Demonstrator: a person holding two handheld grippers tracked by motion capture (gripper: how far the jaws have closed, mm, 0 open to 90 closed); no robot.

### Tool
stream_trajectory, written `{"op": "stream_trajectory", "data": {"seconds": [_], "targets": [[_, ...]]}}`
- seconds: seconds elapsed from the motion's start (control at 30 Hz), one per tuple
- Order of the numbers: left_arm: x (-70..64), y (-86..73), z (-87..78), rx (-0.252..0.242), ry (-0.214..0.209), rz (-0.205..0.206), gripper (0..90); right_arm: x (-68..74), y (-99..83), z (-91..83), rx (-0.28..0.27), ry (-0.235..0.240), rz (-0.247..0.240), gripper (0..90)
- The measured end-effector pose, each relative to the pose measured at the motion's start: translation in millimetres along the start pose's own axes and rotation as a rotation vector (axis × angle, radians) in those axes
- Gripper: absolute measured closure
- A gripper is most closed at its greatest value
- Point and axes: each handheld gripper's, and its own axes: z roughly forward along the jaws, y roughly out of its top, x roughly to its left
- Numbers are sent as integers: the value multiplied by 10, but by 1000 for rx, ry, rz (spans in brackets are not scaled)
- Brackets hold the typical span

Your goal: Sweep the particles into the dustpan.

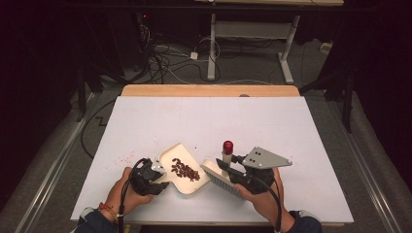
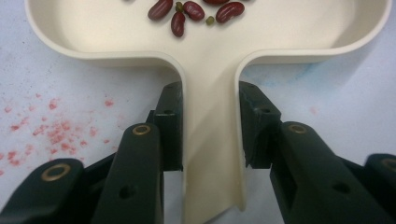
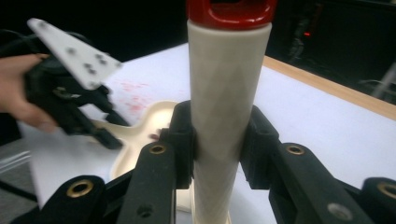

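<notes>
A cream dustpan (image 1: 172,154) lies on the white table near its front edge, with several red beans (image 1: 185,170) inside. My left gripper (image 1: 158,175) is shut on the pan's handle (image 2: 210,140); the beans (image 2: 187,11) lie just past that handle in the pan. My right gripper (image 1: 232,162) is shut on the cream handle (image 3: 226,84) of a brush, which ends in a red cap (image 1: 227,144). The brush head (image 1: 219,178) sits right of the pan's open edge. From the right gripper view, the left gripper (image 3: 74,107) and the dustpan (image 3: 140,126) lie beyond.
Red specks (image 1: 127,158) stain the white table top (image 1: 272,126) left of the pan. A wooden strip (image 1: 209,90) runs along the table's far edge. Beyond it are floor cables (image 1: 165,63) and a desk frame (image 1: 212,43).
</notes>
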Motion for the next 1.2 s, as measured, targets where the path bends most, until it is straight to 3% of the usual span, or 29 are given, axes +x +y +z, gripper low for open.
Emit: {"op": "stream_trajectory", "data": {"seconds": [0.2, 0.37, 0.47, 0.5, 0.63, 0.67, 0.7, 0.73, 0.83, 0.87, 0.97, 1.2], "targets": [[10, -11, -49, 11, 10, 20, 638, 32, 35, -32, -33, 30, -1, 701], [26, -28, -34, 9, 0, 8, 637, -45, 54, -51, -43, -26, -35, 701], [32, -29, -28, 13, -1, 10, 638, -121, 65, -27, -53, -39, -22, 701], [36, -30, -24, 13, -3, 11, 638, -204, 94, 29, -68, -71, -26, 701], [53, -33, -16, 14, -10, 11, 637, -289, 151, 174, -83, -113, -60, 701], [53, -33, -14, 13, -10, 11, 638, -352, 198, 333, -90, -128, -81, 701], [54, -33, -17, 13, -10, 11, 638, -352, 198, 333, -90, -128, -81, 701], [54, -33, -18, 12, -10, 11, 638, -421, 245, 524, -80, -149, -91, 701], [61, -37, -23, 10, -14, 10, 637, -460, 272, 684, -73, -155, -110, 701], [67, -40, -24, 9, -15, 9, 637, -482, 282, 821, -51, -155, -117, 701], [84, -52, -31, 6, -22, 0, 637, -477, 272, 967, -36, -133, -119, 701], [130, -55, -41, 10, -32, -14, 637, -361, 280, 1038, -27, -71, -130, 700]]}}
